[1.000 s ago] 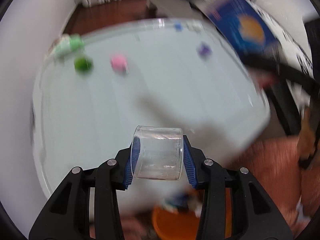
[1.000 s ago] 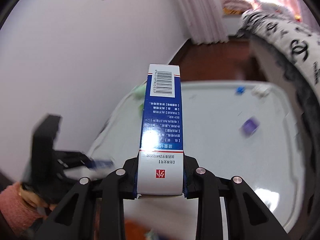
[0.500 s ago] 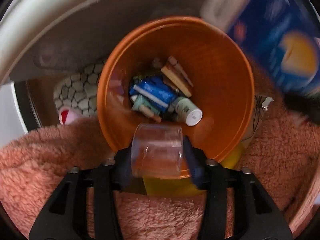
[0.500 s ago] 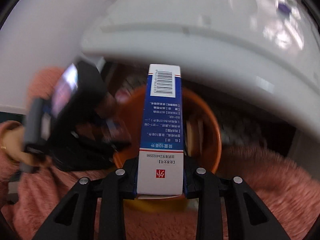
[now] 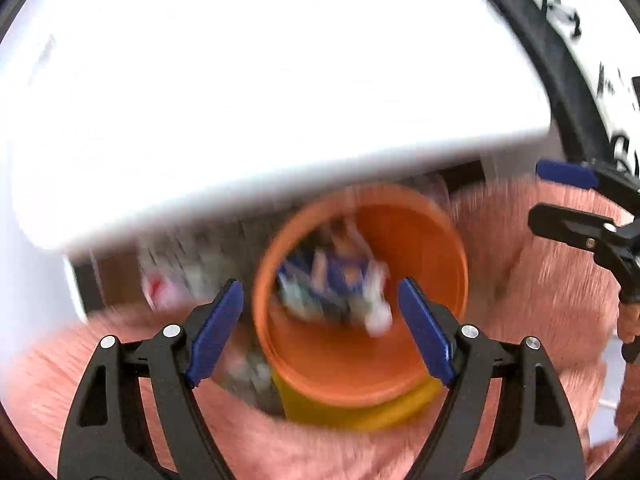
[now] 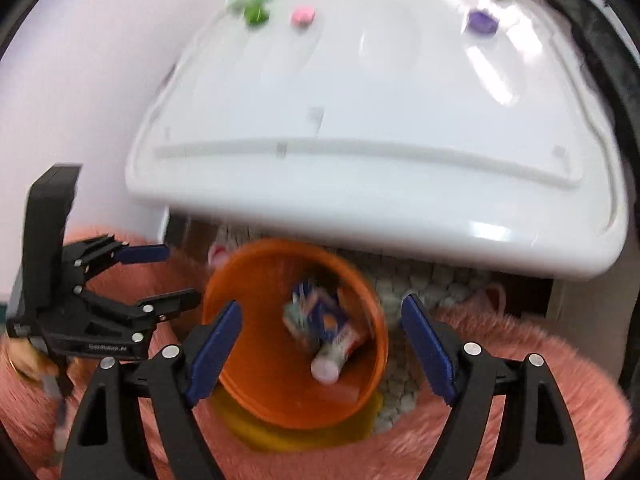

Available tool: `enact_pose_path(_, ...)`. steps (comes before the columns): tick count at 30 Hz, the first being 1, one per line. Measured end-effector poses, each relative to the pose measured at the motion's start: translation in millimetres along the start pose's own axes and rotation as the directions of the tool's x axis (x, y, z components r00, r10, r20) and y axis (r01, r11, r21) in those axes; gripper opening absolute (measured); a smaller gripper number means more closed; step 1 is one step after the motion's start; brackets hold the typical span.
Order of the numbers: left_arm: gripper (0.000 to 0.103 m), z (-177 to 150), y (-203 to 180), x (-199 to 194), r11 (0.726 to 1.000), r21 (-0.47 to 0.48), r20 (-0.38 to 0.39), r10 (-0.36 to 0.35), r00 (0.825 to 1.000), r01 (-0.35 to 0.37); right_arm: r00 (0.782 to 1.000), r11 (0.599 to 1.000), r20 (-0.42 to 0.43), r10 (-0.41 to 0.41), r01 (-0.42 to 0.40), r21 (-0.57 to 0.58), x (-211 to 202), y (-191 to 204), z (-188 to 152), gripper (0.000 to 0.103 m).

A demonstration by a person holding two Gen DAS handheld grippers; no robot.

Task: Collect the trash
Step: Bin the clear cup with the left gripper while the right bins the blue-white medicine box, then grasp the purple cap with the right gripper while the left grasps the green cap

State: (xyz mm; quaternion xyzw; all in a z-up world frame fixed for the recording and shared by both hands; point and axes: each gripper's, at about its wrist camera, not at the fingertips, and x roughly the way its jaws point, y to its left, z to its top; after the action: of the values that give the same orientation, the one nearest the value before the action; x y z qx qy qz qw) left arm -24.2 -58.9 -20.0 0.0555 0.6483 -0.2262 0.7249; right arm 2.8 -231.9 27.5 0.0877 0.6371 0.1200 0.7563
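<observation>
An orange bin [image 5: 420,248] [image 6: 260,360] stands below the table edge, between pink fluffy fabric. In it lie a blue box [image 6: 328,316], a white tube [image 6: 332,360] and other blurred trash [image 5: 332,288]. My left gripper [image 5: 320,312] hovers over the bin, its jaws opening with nothing between them. My right gripper [image 6: 320,332] hangs above the same bin, jaws also opening and empty. Each gripper shows in the other's view: the left gripper [image 6: 180,276] to the left of the bin, the right gripper [image 5: 536,194] to its right. I cannot make out the clear cup.
A white table [image 6: 360,120] [image 5: 240,80] juts over the bin's far side. Small green [image 6: 256,12], pink [image 6: 303,16] and purple [image 6: 482,22] bits lie at its far edge. Pink fluffy fabric [image 6: 520,360] surrounds the bin. A yellow base [image 5: 360,412] shows under it.
Both grippers swung down from the table to over the bin. The left let go of the clear cup and the right let go of the blue box, which now lies in the bin.
</observation>
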Motion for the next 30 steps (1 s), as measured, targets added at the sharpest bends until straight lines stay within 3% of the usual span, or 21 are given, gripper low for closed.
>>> enact_pose_path(3, 0.083, 30.8, -1.8, -28.9, 0.998, -0.022, 0.172, 0.061, 0.983, -0.058, 0.994, 1.0, 0.111, -0.004, 0.002, 0.025, -17.6, -7.9, 27.2, 0.081)
enact_pose_path(4, 0.083, 40.1, 0.0, -35.0, 0.997, -0.04, 0.211, 0.068, 0.975, -0.061, 0.984, 0.999, 0.173, -0.045, 0.04, 0.033, -23.8, -13.1, 44.0, 0.081)
enact_pose_path(7, 0.083, 68.5, 8.2, -45.8, 0.995, -0.097, 0.271, 0.045, 0.962, -0.02, 0.951, 0.991, 0.281, -0.13, 0.117, 0.064, -28.9, -27.0, 83.4, 0.083)
enact_pose_path(10, 0.083, 84.6, 20.9, -42.4, 0.992, -0.127, 0.291, 0.035, 0.956, 0.002, 0.925, 0.98, 0.338, -0.174, 0.129, 0.153, -16.1, -55.9, 129.8, 0.083)
enact_pose_path(13, 0.083, 96.3, 31.9, -32.8, 0.989, -0.147, 0.285, 0.029, 0.958, 0.013, 0.895, 0.947, 0.345, -0.284, 0.204, 0.248, 10.0, -82.2, 172.5, 0.083)
enact_pose_path(18, 0.083, 110.0, 58.3, -20.7, 0.985, -0.172, 0.251, 0.034, 0.967, 0.01, 0.899, 0.894, 0.28, -0.336, 0.212, 0.394, 46.9, -125.1, 220.1, 0.068)
enact_pose_path(20, 0.083, 113.2, 69.9, -18.2, 0.982, -0.189, 0.247, 0.049, 0.968, -0.002, 0.902, 0.885, 0.267, -0.339, 0.209, 0.416, 52.3, -132.1, 230.5, 0.05)
enact_pose_path(22, 0.083, 117.7, 79.6, -16.9, 0.98, -0.2, 0.246, 0.072, 0.967, -0.022, 0.9, 0.876, 0.252, -0.357, 0.229, 0.425, 54.3, -134.4, 236.1, 0.038)
enact_pose_path(25, 0.083, 123.6, 96.0, -19.1, 0.972, -0.234, 0.245, 0.082, 0.966, -0.023, 0.907, 0.881, 0.242, -0.343, 0.222, 0.418, 52.2, -132.4, 231.9, 0.038)
enact_pose_path(30, 0.083, 143.8, 133.6, -21.8, 0.942, -0.336, 0.265, 0.104, 0.959, -0.009, 0.889, 0.918, 0.335, -0.311, 0.191, 0.347, 18.2, -108.4, 198.8, 0.038)
